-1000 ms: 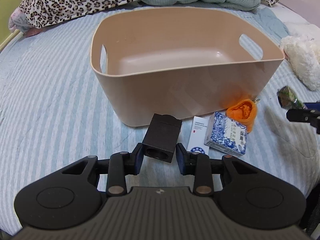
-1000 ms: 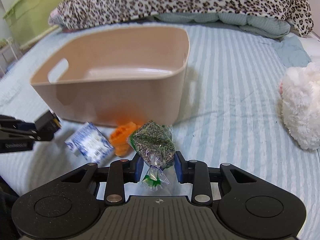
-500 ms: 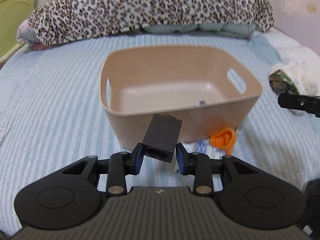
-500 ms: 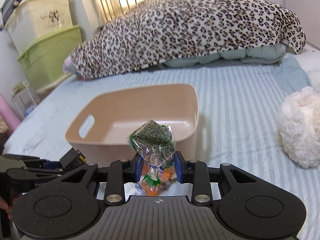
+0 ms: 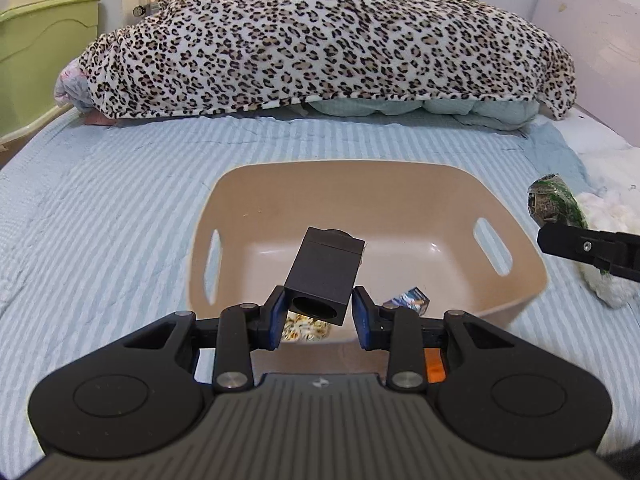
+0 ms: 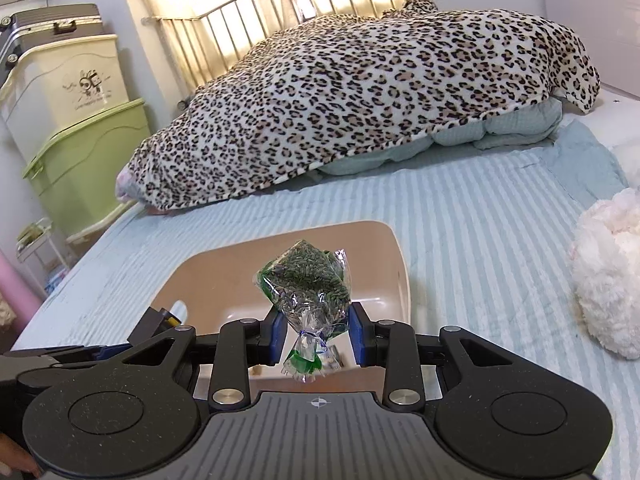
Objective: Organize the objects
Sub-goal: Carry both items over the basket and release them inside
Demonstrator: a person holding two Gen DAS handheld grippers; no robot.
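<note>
My left gripper (image 5: 319,316) is shut on a black box (image 5: 324,276) with a round hole in its near end, held above the near rim of the beige basket (image 5: 240,208). My right gripper (image 6: 318,334) is shut on a clear bag of dried green herbs (image 6: 306,286), held above the basket's near rim (image 6: 396,256). The bag also shows at the right of the left wrist view (image 5: 554,205). A blue-and-white patterned box (image 5: 408,301) and an orange item (image 5: 434,364) lie below the left gripper, mostly hidden.
The basket sits on a blue striped bedspread (image 5: 100,216). A leopard-print blanket (image 5: 320,40) lies heaped at the back. A white fluffy toy (image 6: 608,280) lies to the right. Green and cream storage bins (image 6: 80,136) stand beside the bed at the left.
Both grippers have risen and moved over the basket with their objects held. The items in front of the basket have dropped out of sight below the grippers.
</note>
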